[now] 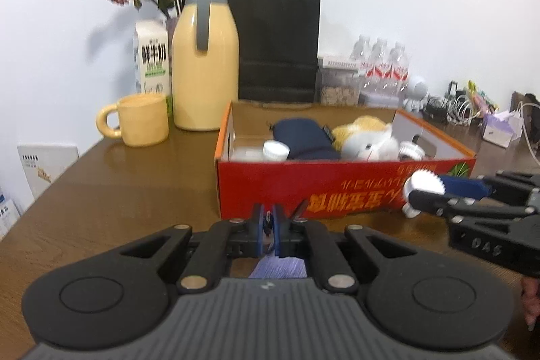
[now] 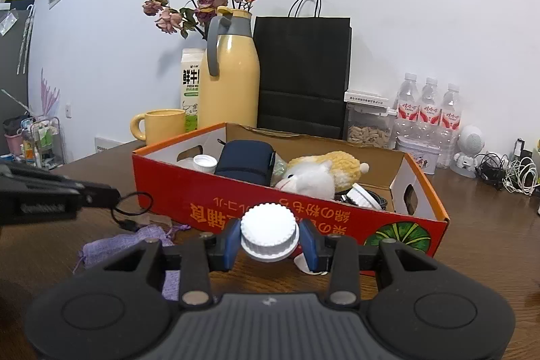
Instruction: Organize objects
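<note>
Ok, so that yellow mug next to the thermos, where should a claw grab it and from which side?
Take the yellow mug by its handle, coming from the left: it stands upright and the loop sticks out leftward, away from the thermos crowding its right side. Pinching the rim from above would likely work too.

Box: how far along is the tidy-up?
Done: the box already holds a navy pouch, plush toy and white caps. In hand: the right gripper grips a white cap at the box front; the left gripper pinches a black cord. Left: the purple bag on the table.
</note>
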